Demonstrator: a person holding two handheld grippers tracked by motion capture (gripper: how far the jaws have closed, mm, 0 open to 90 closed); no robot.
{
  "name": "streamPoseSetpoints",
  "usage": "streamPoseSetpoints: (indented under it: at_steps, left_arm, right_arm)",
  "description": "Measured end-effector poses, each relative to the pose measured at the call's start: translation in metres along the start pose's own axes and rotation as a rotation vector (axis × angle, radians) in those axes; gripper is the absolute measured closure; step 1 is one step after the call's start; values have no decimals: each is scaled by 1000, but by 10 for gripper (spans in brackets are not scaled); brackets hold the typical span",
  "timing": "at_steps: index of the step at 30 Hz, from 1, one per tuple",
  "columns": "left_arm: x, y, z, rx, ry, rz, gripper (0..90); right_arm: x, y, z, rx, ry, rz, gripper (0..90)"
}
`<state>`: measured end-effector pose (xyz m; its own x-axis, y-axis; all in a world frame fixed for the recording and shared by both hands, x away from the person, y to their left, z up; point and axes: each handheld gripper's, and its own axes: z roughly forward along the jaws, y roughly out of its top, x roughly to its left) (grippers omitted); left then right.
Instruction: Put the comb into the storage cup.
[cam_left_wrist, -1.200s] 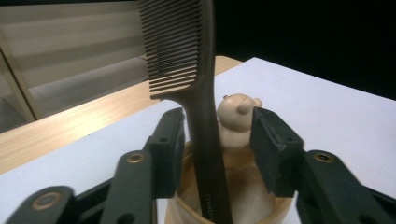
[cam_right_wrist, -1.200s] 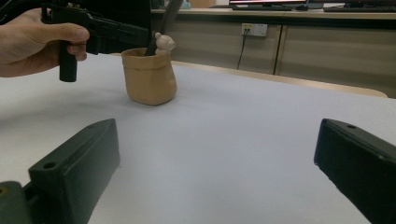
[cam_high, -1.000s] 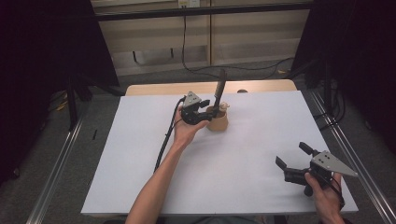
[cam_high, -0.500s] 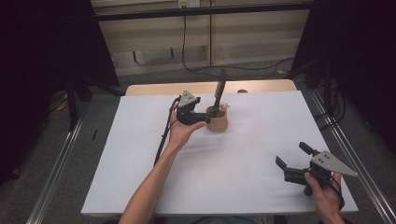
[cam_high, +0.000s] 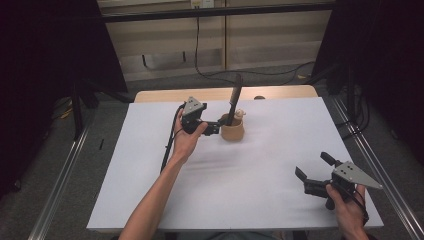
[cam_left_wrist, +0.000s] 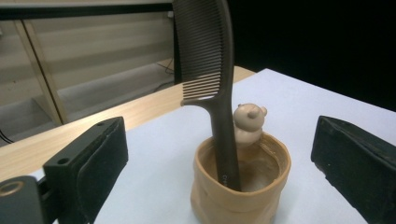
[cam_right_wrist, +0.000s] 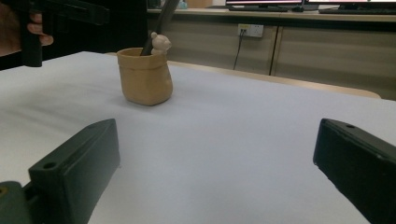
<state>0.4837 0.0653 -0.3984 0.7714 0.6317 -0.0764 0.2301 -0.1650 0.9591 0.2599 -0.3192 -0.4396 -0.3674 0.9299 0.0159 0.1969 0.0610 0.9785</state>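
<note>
Just left of the tan cup (cam_high: 232, 131), left gripper (cam_high: 216, 127) held level above the white tabletop (cam_high: 250, 175), jaws spread wide after having just been opening, nothing pressed between the pads. Through the left gripper view, jaws flanking the cup (cam_left_wrist: 240, 184) from both sides without touching it. Inside the cup, dark comb (cam_left_wrist: 210, 79) standing handle down, leaning slightly, teeth at the top; small bear figure (cam_left_wrist: 248, 122) perched at the cup's far rim, right behind the comb's handle. Cup placed toward the far middle of the tabletop, near the bare wooden strip (cam_high: 280, 92) along the back edge. Well apart, at the near right corner, right gripper (cam_high: 312, 172) held low over the white surface, jaws wide and empty, pointed toward the cup (cam_right_wrist: 144, 77) across open table.
</note>
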Motion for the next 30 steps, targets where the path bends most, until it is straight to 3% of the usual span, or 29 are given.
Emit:
streamPoseSetpoints:
  at_steps: [1, 4, 7, 17, 25, 30]
  left_arm:
    - [0, -1, -2, -7, 3, -14, 34]
    - [1, -2, -8, -31, 13, 0, 30]
    - [3, -2, -12, -44, -12, -36, 33]
    - [2, -4, -29, -54, 51, 35, 26]
    - [3, -8, -43, -70, 70, 23, 24]
    - [1, -10, -54, -83, 52, 10, 25]
  right_arm:
    - [0, 0, 0, -4, -3, 3, 0]
    - [-1, 0, 0, 2, -1, 7, 0]
    - [-2, -1, 1, 2, -1, 4, 0]
    - [-4, -2, 1, 0, -6, 19, 0]
    - [-4, -2, 0, 4, -8, 19, 0]
    - [-3, -2, 2, 3, -8, 13, 0]
